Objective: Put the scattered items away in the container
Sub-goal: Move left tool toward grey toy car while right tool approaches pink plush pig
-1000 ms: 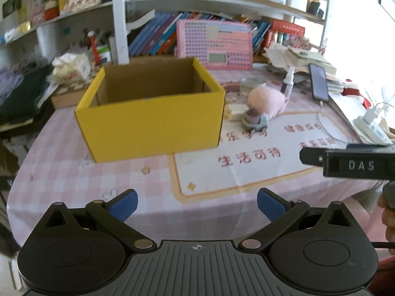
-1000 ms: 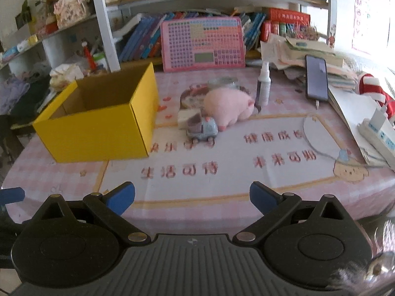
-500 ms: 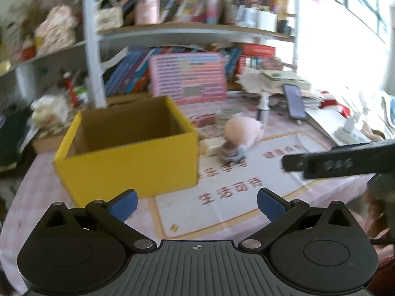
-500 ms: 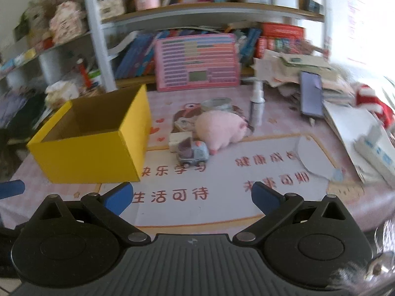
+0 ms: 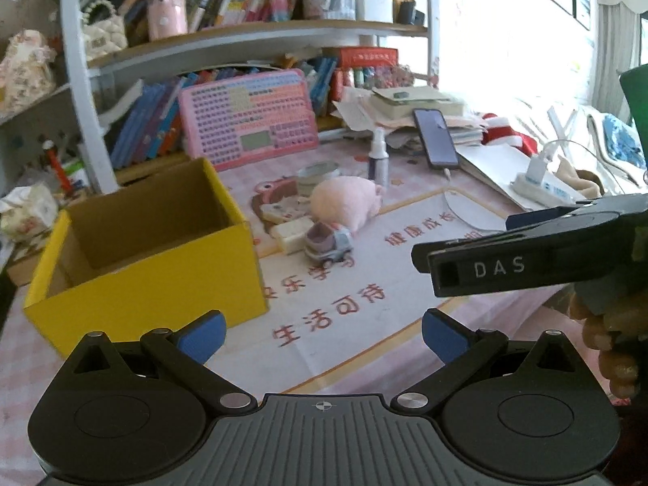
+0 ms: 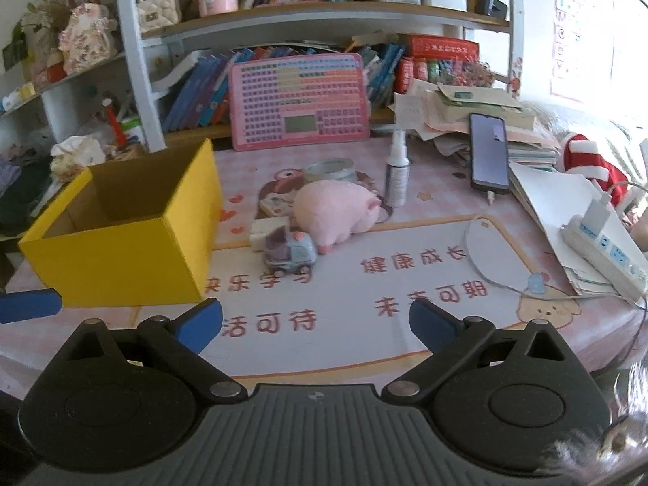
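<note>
round table with pink check cloth and printed mat. yellow box open-topped on its left part, nothing visible inside. pink plush pig lying mid-table right of the box, toy truck touching its front, pale block just beside the truck, spray bottle upright behind the pig. left gripper fingers spread, holding nothing, box ahead-left of them. right gripper fingers spread, holding nothing, truck and pig straight ahead, well apart.
</note>
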The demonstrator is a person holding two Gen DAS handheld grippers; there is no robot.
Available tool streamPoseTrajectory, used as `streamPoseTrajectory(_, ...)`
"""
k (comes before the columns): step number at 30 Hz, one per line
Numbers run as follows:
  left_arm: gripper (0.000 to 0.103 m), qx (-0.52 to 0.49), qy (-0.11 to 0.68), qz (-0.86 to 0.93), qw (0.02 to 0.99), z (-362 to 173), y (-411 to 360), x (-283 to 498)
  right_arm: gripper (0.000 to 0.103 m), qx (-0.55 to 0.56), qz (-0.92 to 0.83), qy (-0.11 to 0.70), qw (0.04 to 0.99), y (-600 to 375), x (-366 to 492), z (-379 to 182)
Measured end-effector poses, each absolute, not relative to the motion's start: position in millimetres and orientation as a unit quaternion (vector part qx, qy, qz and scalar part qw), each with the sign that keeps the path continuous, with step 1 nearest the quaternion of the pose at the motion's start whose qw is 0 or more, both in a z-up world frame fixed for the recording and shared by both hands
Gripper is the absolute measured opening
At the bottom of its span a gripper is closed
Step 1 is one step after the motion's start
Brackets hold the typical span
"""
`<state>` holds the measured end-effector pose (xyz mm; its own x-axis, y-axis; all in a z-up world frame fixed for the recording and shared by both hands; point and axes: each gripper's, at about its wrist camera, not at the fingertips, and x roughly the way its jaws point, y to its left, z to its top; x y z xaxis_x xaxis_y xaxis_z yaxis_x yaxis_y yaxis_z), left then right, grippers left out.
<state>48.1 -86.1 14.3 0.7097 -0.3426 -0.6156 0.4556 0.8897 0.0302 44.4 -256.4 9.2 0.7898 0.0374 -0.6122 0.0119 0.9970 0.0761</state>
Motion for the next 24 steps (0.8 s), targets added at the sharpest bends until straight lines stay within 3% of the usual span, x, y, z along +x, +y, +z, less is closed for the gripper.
streamPoseTrajectory(9, 0.103, 0.112, 0.323, -0.261, 0.903, 7.9, -124.3, 80.7, 0.097, 0.057, -0.023, 0.336, 0.94, -290.7, 73.3, 6.1)
streamPoseTrajectory(17, 0.097, 0.132, 0.334, -0.271, 0.893, 5.3, -160.2, 115.7, 0.068, 0.067, -0.032, 0.35, 0.934, -325.1, 109.8, 3.6)
streamPoseTrajectory(24, 0.089, 0.147, 0.359, -0.244, 0.889, -3.5, -183.8, 142.5, 0.066, 0.08, -0.017, 0.374, 0.924, -349.4, 146.8, -9.8)
